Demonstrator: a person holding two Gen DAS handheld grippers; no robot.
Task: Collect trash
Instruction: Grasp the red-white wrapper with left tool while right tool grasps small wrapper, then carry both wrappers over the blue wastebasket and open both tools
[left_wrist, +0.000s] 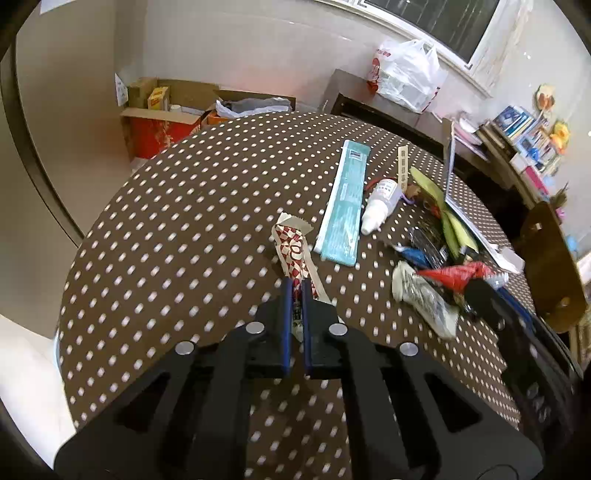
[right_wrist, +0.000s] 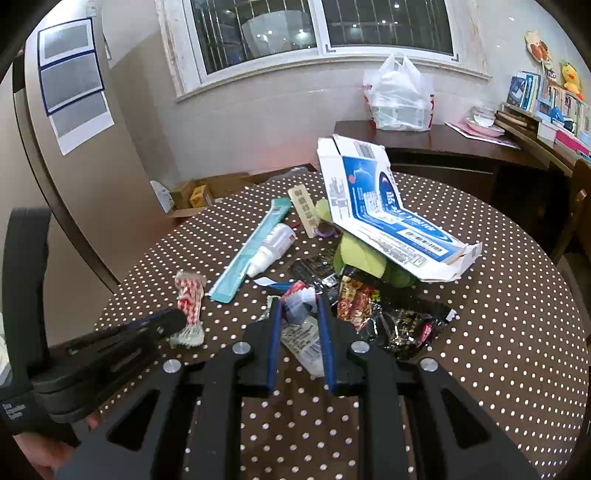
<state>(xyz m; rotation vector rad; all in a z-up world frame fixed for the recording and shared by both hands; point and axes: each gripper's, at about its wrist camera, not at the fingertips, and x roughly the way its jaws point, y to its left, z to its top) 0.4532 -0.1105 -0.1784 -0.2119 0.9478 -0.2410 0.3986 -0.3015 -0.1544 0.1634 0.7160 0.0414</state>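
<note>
A round table (right_wrist: 498, 350) under a brown, white-dotted cloth carries a scatter of trash. The left gripper (left_wrist: 296, 286) is clenched on the near end of a red-and-white checked wrapper (left_wrist: 293, 251), whose far end points toward 12 o'clock along the cloth; from the right wrist view the same wrapper (right_wrist: 190, 299) lies at 9 o'clock of the pile, with the left gripper (right_wrist: 173, 319) closed over its lower end. The right gripper (right_wrist: 300, 304) is grasping a bundle of crumpled clear plastic wrappers with a red scrap (right_wrist: 301, 295), and the printed clear film hangs down between its blue fingers (right_wrist: 275, 332). At 12 o'clock from that bundle lie a long teal flat packet (right_wrist: 251, 247) and, just beside it, a small white squeeze bottle (right_wrist: 273, 245) on its side. At 1 o'clock a flattened blue-and-white carton (right_wrist: 373, 206) leans open over something yellow-green (right_wrist: 360, 256), and dark and red snack wrappers (right_wrist: 399, 321) lie at 3 o'clock. On the dark sideboard (right_wrist: 461, 138) under the window stands a white plastic bag (right_wrist: 399, 92), knotted by its handles, with pale stacked contents showing through. On the floor beyond the table, open cardboard boxes (left_wrist: 162, 110) hold a yellow carton and other items.
</note>
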